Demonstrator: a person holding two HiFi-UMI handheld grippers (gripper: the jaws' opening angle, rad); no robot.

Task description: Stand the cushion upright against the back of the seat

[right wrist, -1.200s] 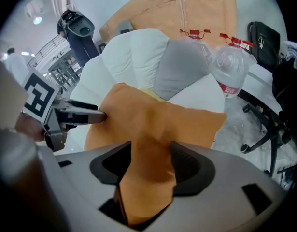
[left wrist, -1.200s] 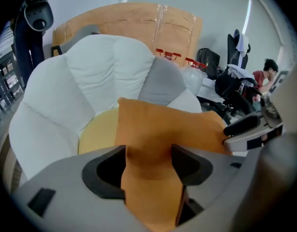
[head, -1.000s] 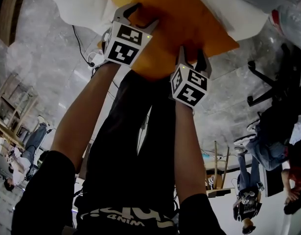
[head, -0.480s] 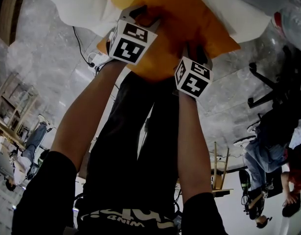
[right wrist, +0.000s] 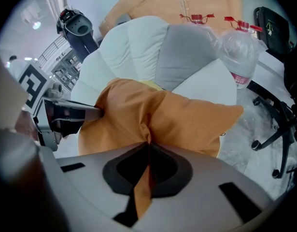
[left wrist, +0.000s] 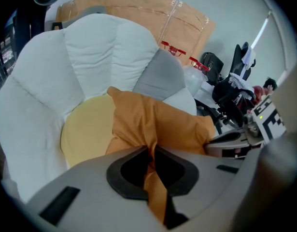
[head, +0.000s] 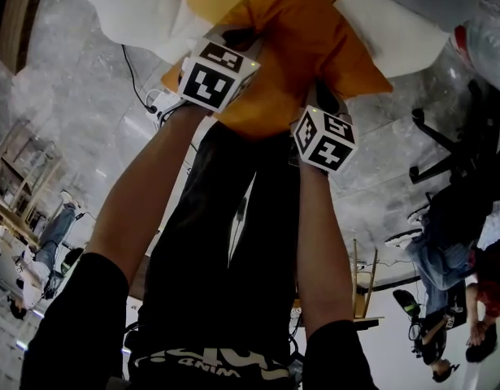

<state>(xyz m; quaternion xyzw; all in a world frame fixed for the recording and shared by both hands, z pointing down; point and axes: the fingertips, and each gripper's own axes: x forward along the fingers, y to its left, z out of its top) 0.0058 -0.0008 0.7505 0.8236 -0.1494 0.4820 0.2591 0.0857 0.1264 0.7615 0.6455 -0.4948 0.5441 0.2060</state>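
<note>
L gripper [left wrist: 150, 151] is closing its jaws on a fold of the orange cushion [left wrist: 158, 120] — fabric is pinched between them. R gripper [right wrist: 149, 146] is clamped tight on another fold of the same cushion, near the L one. Cushion sits bunched at the front of the white padded seat [left wrist: 42, 105], partly over its yellow centre pad [left wrist: 85, 129] — seat back rises behind it. Clear water bottle [right wrist: 240, 52] stands beside the seat.
</note>
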